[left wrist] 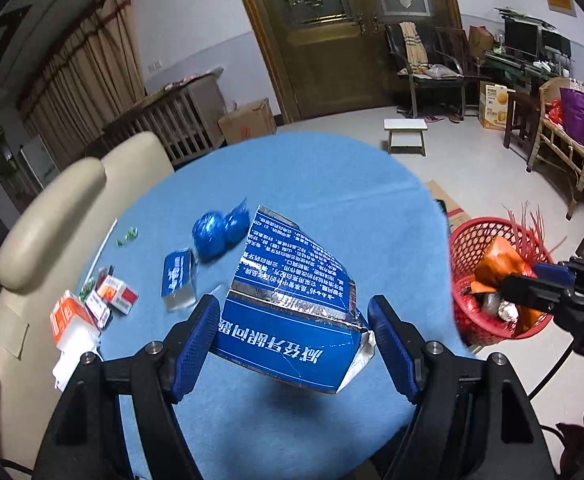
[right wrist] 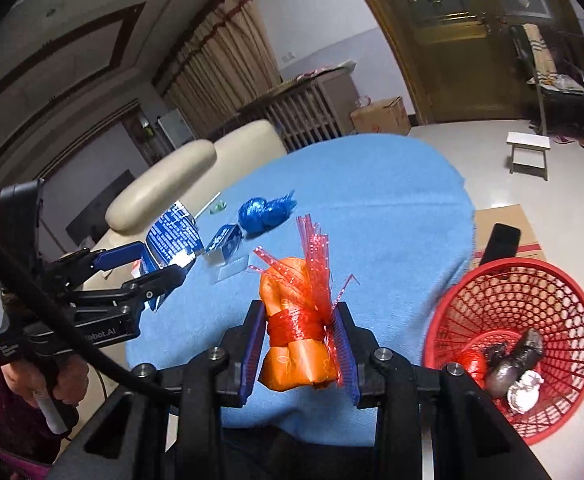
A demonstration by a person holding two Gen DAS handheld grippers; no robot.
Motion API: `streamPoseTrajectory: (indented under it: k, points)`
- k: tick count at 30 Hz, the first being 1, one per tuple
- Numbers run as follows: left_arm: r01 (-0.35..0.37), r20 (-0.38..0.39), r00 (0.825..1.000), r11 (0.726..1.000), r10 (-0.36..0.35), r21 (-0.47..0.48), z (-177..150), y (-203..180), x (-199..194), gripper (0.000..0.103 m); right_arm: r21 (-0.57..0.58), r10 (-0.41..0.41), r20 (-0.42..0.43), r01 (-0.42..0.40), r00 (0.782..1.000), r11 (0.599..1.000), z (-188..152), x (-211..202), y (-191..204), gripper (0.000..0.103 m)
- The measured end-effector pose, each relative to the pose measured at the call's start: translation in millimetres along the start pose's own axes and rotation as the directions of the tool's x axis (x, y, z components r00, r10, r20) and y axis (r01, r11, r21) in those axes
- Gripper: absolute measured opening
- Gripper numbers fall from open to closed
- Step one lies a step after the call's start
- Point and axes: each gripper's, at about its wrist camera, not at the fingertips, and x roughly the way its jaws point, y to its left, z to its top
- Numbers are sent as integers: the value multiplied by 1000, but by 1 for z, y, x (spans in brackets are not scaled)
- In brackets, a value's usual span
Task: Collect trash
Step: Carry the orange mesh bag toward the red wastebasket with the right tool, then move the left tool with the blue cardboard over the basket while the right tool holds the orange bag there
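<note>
My left gripper (left wrist: 294, 320) is shut on a flattened blue carton with silver lining (left wrist: 292, 276), held above the round blue table (left wrist: 332, 172); its shadow falls on the cloth below. The right wrist view shows the same left gripper (right wrist: 163, 258) and the blue carton (right wrist: 171, 236) at the left. My right gripper (right wrist: 298, 340) is shut on an orange packet tied with red mesh and ribbon (right wrist: 296, 360). A red mesh basket (right wrist: 552, 300) stands to its right, beside the table. In the left wrist view the right gripper (left wrist: 520, 280) holds the orange packet (left wrist: 496, 260) over the basket (left wrist: 464, 240).
Still on the table are blue foil balls (left wrist: 219, 232), a small blue box (left wrist: 177, 280), orange-and-white boxes (left wrist: 111, 296), a green wrapper (left wrist: 127, 236) and a white stick (left wrist: 103, 248). A cream chair (left wrist: 51, 216) stands at the left. Crumpled foil (right wrist: 526, 394) lies in the basket.
</note>
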Motion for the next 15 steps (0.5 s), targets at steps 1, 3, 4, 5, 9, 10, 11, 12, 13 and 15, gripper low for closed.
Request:
streamPoseTrajectory:
  k: [1, 3, 4, 5, 9, 10, 11, 12, 13, 15]
  points:
    - [-7, 9, 1000, 1000, 7, 9, 4, -6, -2, 77, 4, -5, 7, 5, 1000, 1000, 0, -4, -3, 36]
    - [-10, 19, 1000, 1000, 10, 20, 11, -16, -4, 77, 11, -26, 26, 26, 999, 1000, 1, -15, -11, 36]
    - [-8, 24, 1000, 1000, 7, 25, 14, -19, -4, 77, 18, -39, 39, 38, 998, 999, 1, -22, -15, 36]
    - [-5, 28, 1000, 1000, 4, 31, 19, -24, -4, 77, 26, -46, 47, 45, 998, 999, 2, -27, -19, 36]
    - [9, 39, 999, 999, -11, 54, 32, -39, -3, 77, 49, -84, 78, 80, 993, 996, 5, -43, -31, 36]
    - [13, 43, 999, 998, -15, 62, 34, -43, -3, 77, 55, -92, 84, 87, 992, 995, 6, -46, -34, 36]
    - [18, 46, 999, 997, -22, 72, 37, -47, -2, 77, 61, -98, 91, 93, 991, 994, 8, -50, -37, 36]
    - [21, 48, 999, 997, -24, 77, 37, -50, -3, 77, 66, -104, 97, 98, 990, 993, 9, -53, -39, 36]
    - [25, 49, 998, 996, -29, 84, 39, -53, -3, 77, 74, -108, 101, 101, 989, 992, 10, -55, -42, 36]
    - [30, 52, 998, 995, -35, 97, 41, -57, -3, 77, 85, -118, 106, 109, 987, 990, 11, -57, -46, 36]
